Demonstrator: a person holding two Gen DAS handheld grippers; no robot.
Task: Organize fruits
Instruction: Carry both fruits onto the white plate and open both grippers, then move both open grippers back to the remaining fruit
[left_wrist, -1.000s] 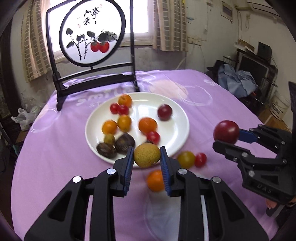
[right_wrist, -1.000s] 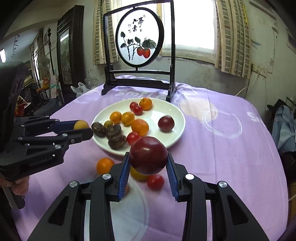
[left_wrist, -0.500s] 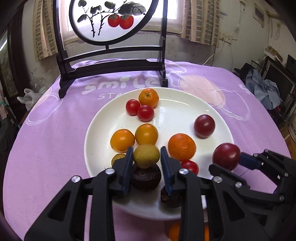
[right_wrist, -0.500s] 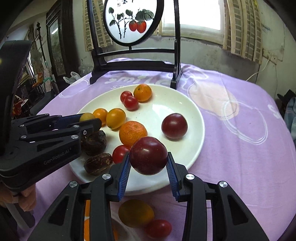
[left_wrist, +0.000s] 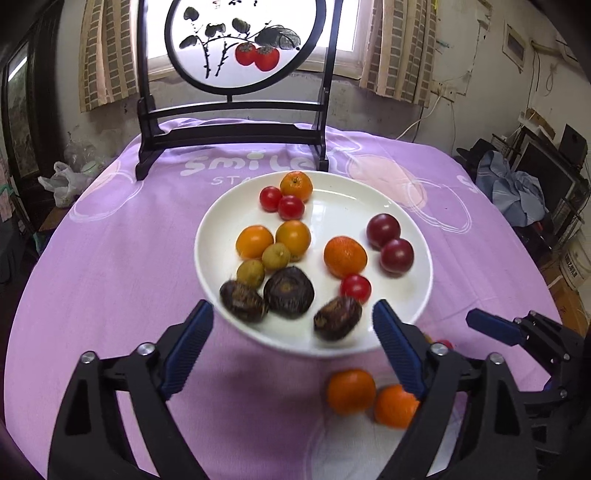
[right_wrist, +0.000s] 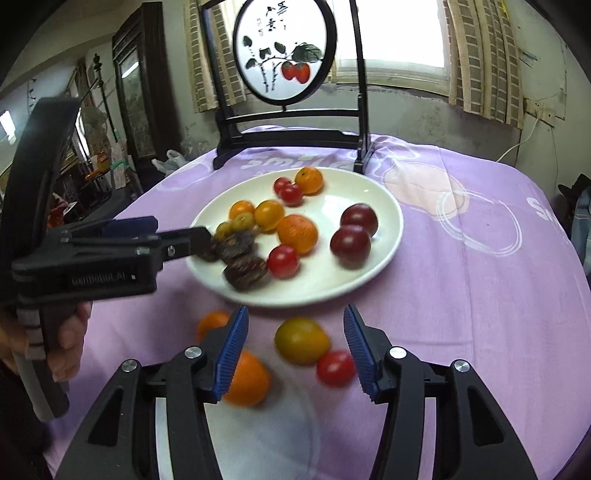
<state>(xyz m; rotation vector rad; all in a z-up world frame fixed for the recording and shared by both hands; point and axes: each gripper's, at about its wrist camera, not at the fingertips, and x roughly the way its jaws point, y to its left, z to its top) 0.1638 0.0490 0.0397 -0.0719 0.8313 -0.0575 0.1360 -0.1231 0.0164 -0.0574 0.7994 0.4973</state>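
Note:
A white plate (left_wrist: 369, 199) (right_wrist: 384, 206) on the purple cloth holds several fruits: oranges, cherry tomatoes, dark chestnut-like fruits, two small yellow-green fruits (left_wrist: 276, 255) and two dark red plums (left_wrist: 396, 255) (right_wrist: 350, 245). My left gripper (left_wrist: 293, 328) is open and empty over the plate's near rim. My right gripper (right_wrist: 293, 347) is open and empty above loose fruit on the cloth: a yellow-green fruit (right_wrist: 301, 340), a cherry tomato (right_wrist: 335, 368) and two oranges (right_wrist: 246, 383) (left_wrist: 351, 390).
A black wooden stand with a round painted screen (left_wrist: 245, 40) (right_wrist: 286, 55) stands behind the plate. The left gripper shows at the left of the right wrist view (right_wrist: 110, 254). Clutter and furniture lie beyond the table's edges.
Both grippers opened. The left one let go of the yellow-green fruit and the right one let go of the dark red plum; both fruits now lie on the plate. Both grippers drew back.

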